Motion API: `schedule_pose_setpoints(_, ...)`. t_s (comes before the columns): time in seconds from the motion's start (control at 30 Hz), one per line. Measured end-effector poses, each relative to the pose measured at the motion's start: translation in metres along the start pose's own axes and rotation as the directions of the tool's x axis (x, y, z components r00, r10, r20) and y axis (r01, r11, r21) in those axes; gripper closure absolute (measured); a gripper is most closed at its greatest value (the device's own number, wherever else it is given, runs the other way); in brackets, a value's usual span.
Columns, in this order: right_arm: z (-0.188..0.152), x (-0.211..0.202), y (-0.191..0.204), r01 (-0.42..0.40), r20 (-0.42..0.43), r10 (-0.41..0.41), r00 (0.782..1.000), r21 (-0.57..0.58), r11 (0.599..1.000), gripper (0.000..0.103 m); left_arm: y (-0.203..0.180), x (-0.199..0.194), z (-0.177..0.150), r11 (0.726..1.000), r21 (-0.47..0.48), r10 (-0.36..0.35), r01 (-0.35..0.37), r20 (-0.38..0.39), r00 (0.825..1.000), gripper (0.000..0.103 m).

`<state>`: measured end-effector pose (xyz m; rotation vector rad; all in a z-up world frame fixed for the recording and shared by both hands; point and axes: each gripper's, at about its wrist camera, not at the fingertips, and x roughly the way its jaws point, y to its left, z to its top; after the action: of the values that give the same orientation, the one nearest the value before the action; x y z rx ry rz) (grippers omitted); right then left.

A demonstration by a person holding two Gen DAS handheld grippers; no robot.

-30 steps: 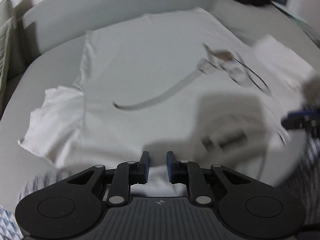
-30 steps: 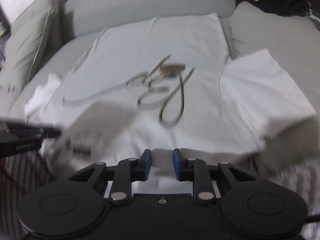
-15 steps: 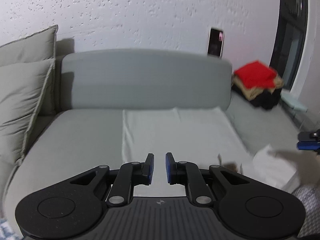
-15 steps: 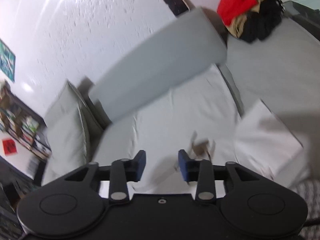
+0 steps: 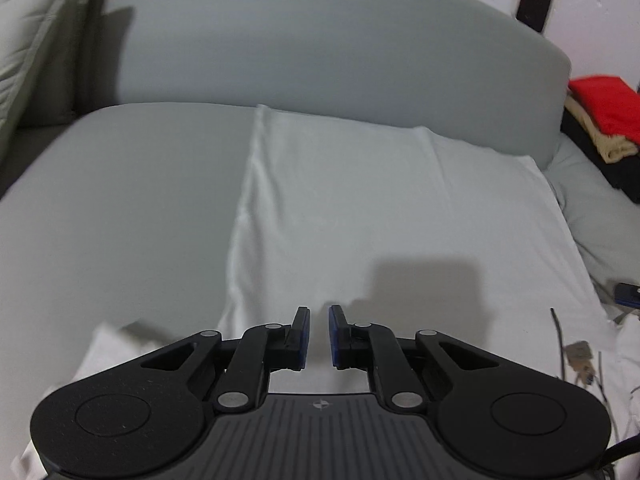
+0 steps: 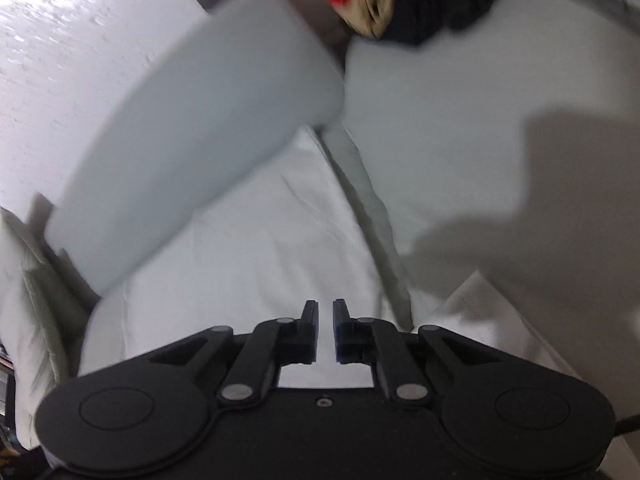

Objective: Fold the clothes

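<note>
While both claws slightly parted, empty: white shirt lengthwise toward sofa backrest.

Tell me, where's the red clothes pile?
In the left wrist view the red clothes sit at the far right, on top of tan and black clothes, beside the end of the grey sofa backrest, beyond the white shirt.

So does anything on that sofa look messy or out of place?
Mostly tidy: the white shirt lies flat on the sofa seat. The odd spot is the heap of red, tan and black clothes piled unfolded at the right end.
</note>
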<state>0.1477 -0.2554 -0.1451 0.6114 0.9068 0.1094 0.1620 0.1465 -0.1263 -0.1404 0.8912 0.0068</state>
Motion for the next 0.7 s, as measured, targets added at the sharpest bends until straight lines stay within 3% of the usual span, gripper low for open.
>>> schedule_pose_setpoints(0.03,-0.002,0.01,-0.001,-0.022,-0.024,0.022,0.999,-0.012,1.0,0.094,-0.002,0.01,0.002,1.0,0.018,-0.003,0.003,0.0,1.0,0.093)
schedule_pose_setpoints(0.1,-0.007,0.026,0.003,-0.018,-0.062,0.013,0.998,-0.074,0.997,0.094,0.003,0.023,0.001,0.997,0.019,0.075,-0.075,-0.004,0.997,0.092)
schedule_pose_setpoints(0.17,-0.013,0.035,0.001,0.139,-0.019,-0.142,0.99,-0.127,0.982,0.101,0.014,0.029,0.0,0.987,-0.028,0.16,-0.161,-0.006,0.987,0.091)
schedule_pose_setpoints(0.23,-0.016,0.039,-0.007,0.292,0.055,-0.287,0.956,-0.135,0.947,0.103,0.025,0.034,-0.002,0.967,-0.075,0.244,-0.245,-0.012,0.97,0.091)
schedule_pose_setpoints(0.4,-0.019,0.033,-0.004,0.318,0.104,-0.307,0.946,-0.126,0.939,0.103,0.051,0.02,-0.004,0.905,-0.199,0.386,-0.377,0.008,0.922,0.099)
schedule_pose_setpoints(0.43,-0.019,0.027,0.001,0.316,0.13,-0.301,0.945,-0.109,0.943,0.099,0.056,0.016,-0.004,0.89,-0.225,0.41,-0.397,0.013,0.912,0.099)
schedule_pose_setpoints(0.5,-0.016,0.012,0.007,0.272,0.185,-0.256,0.949,-0.066,0.96,0.096,0.058,0.0,-0.002,0.897,-0.291,0.368,-0.334,0.07,0.927,0.099)
schedule_pose_setpoints(0.57,-0.012,0.002,0.014,0.195,0.222,-0.178,0.959,-0.058,0.979,0.096,0.046,-0.003,0.008,0.93,-0.274,0.285,-0.244,0.123,0.951,0.099)
schedule_pose_setpoints(0.67,-0.007,0.013,0.025,0.048,0.167,-0.032,0.985,-0.096,0.994,0.09,0.015,0.003,0.018,0.981,-0.167,0.13,-0.102,0.166,0.977,0.096)
schedule_pose_setpoints(0.7,-0.006,0.021,0.028,-0.005,0.132,0.02,0.991,-0.113,0.994,0.088,0.005,0.012,0.02,0.988,-0.131,0.097,-0.075,0.165,0.982,0.089)
